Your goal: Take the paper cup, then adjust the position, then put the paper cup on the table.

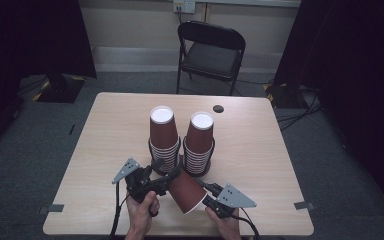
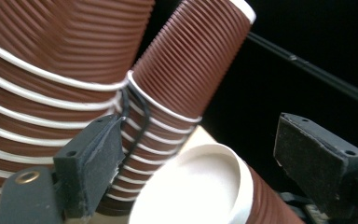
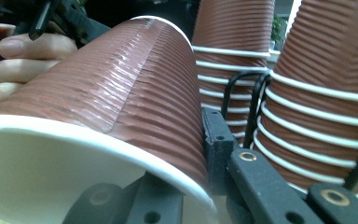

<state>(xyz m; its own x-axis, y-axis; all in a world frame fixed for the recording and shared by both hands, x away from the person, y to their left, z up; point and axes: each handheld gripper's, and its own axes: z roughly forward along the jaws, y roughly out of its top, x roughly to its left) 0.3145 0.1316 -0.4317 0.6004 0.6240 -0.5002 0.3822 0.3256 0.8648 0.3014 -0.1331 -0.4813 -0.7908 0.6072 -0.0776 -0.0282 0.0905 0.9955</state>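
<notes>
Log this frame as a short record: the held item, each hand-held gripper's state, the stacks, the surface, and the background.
held item: single brown ribbed paper cup, lying tilted, rim toward the person
right hand-held gripper: shut on the cup's rim wall
left hand-held gripper: jaws apart at the cup's base, pads not pressing it
stacks: left cup stack and right cup stack, upside down, in a black wire holder
surface: light wooden table
background: black folding chair beyond the table
</notes>
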